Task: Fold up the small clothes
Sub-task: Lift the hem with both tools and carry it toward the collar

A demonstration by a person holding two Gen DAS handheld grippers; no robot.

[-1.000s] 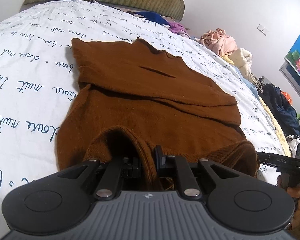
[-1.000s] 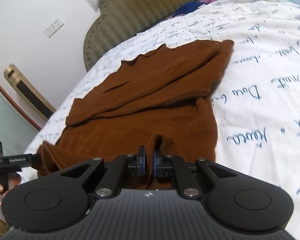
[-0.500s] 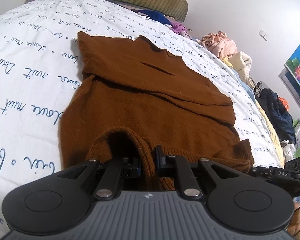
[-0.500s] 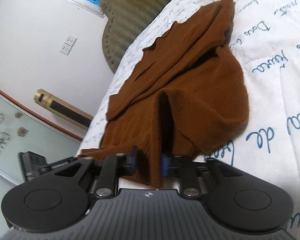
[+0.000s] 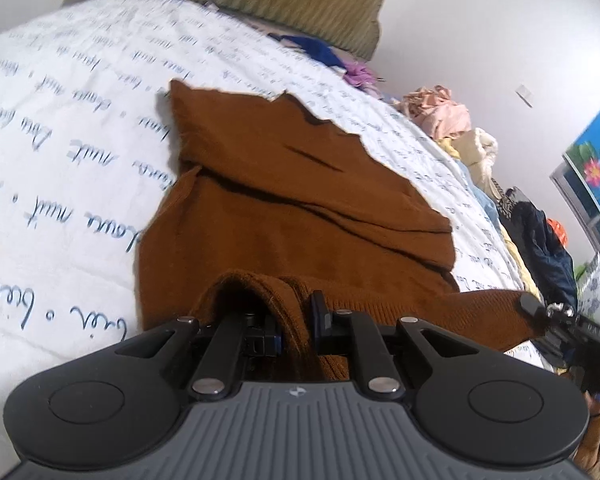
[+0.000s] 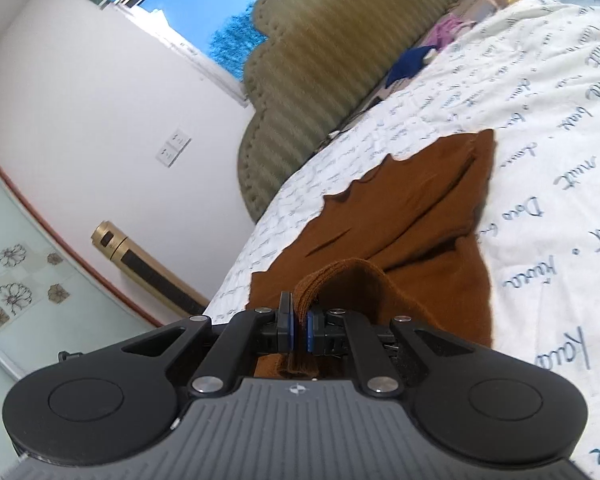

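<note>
1. Brown knit fabric is pinched in both claws. The left gripper point(image 5: 296, 322) is nearly closed on the ribbed bottom hem of the brown sweater point(image 5: 300, 216), with a thick fold of hem bunched between its pads.
2. The right gripper point(image 6: 299, 326) is closed just as tightly on the other end of the same hem, a narrow ridge of knit standing up between its blue pads. In the left wrist view, the right gripper shows at the hem's far right corner.
3. Compared with a second ago, both views have tilted and the hem sits higher off the bedsheet point(image 5: 60, 184). The stretch of hem between the two claws is now raised and drawn fairly taut, where it earlier lay slack on the bed.
4. This suggests the bottom edge is being lifted to carry it over the body of the sweater, the next fold of the task. That fold is not yet laid.
5. Beyond the claws, the rest of the sweater lies flat on the white sheet with blue handwriting. Its sleeves are already folded across the chest, and the neckline points away towards the padded olive headboard point(image 6: 320, 80).
6. Farther off, a pile of other clothes point(image 5: 452, 116) waits along the bed's far edge.
</note>
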